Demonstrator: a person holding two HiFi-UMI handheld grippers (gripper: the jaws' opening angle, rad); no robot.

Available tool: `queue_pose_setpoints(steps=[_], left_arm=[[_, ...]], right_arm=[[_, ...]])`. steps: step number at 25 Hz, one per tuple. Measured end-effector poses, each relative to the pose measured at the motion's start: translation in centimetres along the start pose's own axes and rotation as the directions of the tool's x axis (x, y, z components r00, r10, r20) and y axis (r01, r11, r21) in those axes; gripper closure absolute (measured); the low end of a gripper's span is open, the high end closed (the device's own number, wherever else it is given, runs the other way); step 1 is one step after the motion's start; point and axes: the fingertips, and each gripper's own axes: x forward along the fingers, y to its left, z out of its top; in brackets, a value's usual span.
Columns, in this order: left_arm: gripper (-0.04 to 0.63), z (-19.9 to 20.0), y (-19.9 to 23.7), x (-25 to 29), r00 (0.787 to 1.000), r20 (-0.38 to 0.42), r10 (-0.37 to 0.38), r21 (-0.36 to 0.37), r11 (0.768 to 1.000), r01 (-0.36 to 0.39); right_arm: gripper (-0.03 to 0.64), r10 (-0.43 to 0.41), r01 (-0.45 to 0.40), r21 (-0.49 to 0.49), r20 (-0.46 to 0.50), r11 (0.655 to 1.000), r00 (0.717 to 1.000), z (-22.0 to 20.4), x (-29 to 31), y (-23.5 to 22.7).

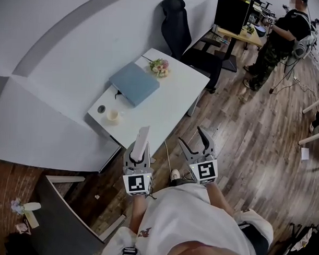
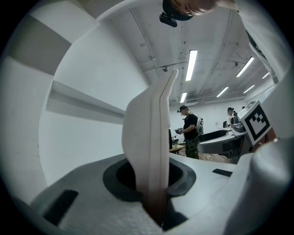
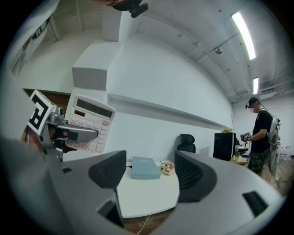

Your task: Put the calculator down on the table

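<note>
A white calculator (image 1: 143,141) stands edge-up in my left gripper (image 1: 139,153), which is shut on its lower end, in the air short of the white table (image 1: 170,111). In the left gripper view the calculator (image 2: 150,137) rises edge-on from between the jaws of the left gripper (image 2: 154,186). My right gripper (image 1: 191,136) hangs beside it, open with nothing in it. The right gripper view shows the calculator's keys and display (image 3: 90,123) at the left, and the right gripper (image 3: 149,176) open towards the table (image 3: 147,195).
On the table lie a blue box (image 1: 134,82), a small bunch of flowers (image 1: 159,67) and a cup (image 1: 113,115). A black office chair (image 1: 178,28) stands at its far end. A person (image 1: 277,39) stands at another desk at the far right. The floor is wood.
</note>
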Motion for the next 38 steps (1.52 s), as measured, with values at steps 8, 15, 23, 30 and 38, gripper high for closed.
queue_pose_setpoints(steps=[8, 15, 23, 30, 38], left_arm=[[0.518, 0.3, -1.0, 2.3, 1.0, -0.004, 0.021, 0.006, 1.0, -0.021], [0.519, 0.0, -0.6, 3.8, 0.999, -0.014, 0.038, -0.006, 0.999, -0.038], [0.52, -0.3, 0.5, 6.1, 0.999, -0.01, 0.043, -0.005, 0.999, -0.043], [0.519, -0.2, 2.4, 9.2, 0.999, 0.002, 0.038, -0.022, 0.999, -0.038], [0.519, -0.3, 5.5, 13.2, 0.999, 0.034, 0.026, -0.019, 1.0, -0.025]], right_arm=[[0.288, 0.04, -0.04, 0.007, 0.004, 0.999, 0.999, -0.5, 1.6, -2.1], [0.298, 0.046, -0.046, 0.007, 0.002, 0.999, 0.999, -0.6, 2.9, -3.3], [0.305, 0.048, -0.048, 0.008, -0.011, 0.999, 0.999, -1.0, 5.2, -4.3], [0.308, 0.043, -0.043, -0.007, -0.012, 0.999, 0.999, -0.7, 8.8, -5.3], [0.31, 0.026, -0.026, -0.025, -0.006, 0.999, 1.0, -0.2, 13.6, -6.2]])
